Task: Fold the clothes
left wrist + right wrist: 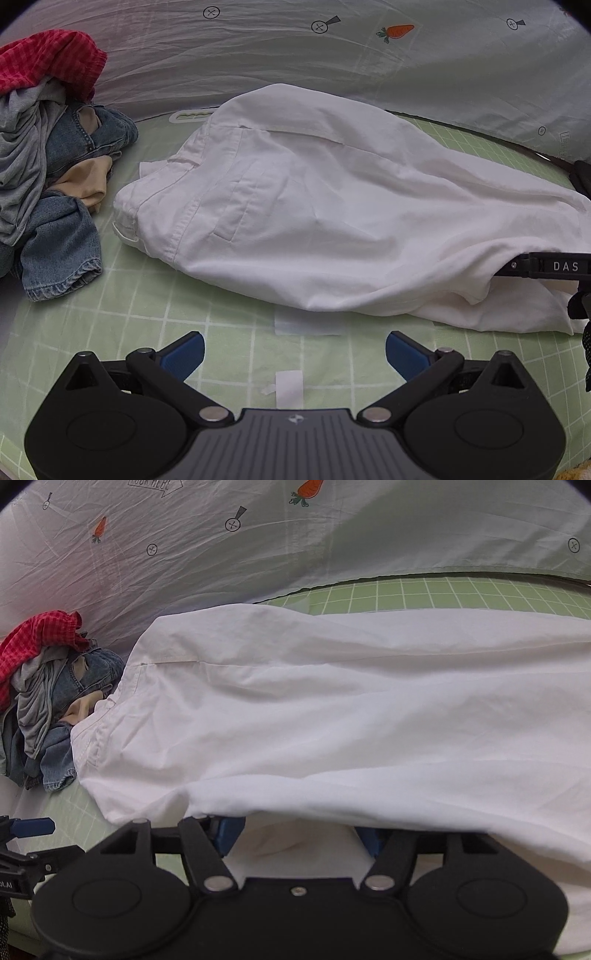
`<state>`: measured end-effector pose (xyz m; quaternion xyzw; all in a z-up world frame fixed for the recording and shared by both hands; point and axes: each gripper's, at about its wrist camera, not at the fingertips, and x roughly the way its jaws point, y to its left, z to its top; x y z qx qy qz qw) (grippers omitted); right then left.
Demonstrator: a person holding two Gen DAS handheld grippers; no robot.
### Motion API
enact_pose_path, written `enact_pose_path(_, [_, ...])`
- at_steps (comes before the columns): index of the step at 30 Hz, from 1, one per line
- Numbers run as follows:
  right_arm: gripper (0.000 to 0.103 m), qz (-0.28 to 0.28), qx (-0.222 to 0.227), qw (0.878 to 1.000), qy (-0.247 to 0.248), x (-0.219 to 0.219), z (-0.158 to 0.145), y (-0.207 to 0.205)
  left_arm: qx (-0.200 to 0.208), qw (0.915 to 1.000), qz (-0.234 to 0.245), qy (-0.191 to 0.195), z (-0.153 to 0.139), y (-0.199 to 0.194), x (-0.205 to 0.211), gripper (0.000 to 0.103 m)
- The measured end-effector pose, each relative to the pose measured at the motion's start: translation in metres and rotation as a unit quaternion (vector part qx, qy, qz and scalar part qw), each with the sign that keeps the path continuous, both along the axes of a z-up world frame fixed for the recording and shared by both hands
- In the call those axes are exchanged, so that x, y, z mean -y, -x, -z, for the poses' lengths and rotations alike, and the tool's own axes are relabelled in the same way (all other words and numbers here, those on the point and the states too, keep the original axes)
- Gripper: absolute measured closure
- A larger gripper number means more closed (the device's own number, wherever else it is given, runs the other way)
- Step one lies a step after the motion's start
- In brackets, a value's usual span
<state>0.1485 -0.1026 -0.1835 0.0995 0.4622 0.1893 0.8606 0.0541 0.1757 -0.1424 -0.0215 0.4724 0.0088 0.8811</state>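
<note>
Far left: heap of clothes (55, 147). White trousers (314, 221) lie mid-mat (147, 314), waistband left. My left tongs (294, 354) gape wide, empty, near edge. My right tongs (299, 834), right, sit under trouser cloth; grip unclear.

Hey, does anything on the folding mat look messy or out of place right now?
Yes. The white trousers lie bunched and wrinkled across the green grid mat, not flat, with fabric draped over the right gripper. A tangled pile of clothes, with jeans, grey and red pieces, sits heaped at the mat's left edge.
</note>
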Motion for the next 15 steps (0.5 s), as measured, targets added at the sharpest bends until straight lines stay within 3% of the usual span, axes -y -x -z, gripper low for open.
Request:
enact_pose_path(5, [0.037, -0.004, -0.038, 0.998, -0.049, -0.001, 0.009, 0.003, 0.004, 0.9998, -0.017, 0.003, -0.003, 0.005, -0.012, 0.000])
enact_pose_path(12, [0.043, 0.015, -0.067, 0.987, -0.145, 0.020, 0.015, 0.043, -0.001, 0.9996, -0.023, 0.015, 0.000, 0.006, -0.018, 0.000])
enact_pose_path(15, [0.044, 0.015, -0.067, 0.987, -0.147, 0.022, 0.013, 0.054, -0.002, 0.9996, -0.019, 0.019, 0.001, 0.006, -0.016, 0.000])
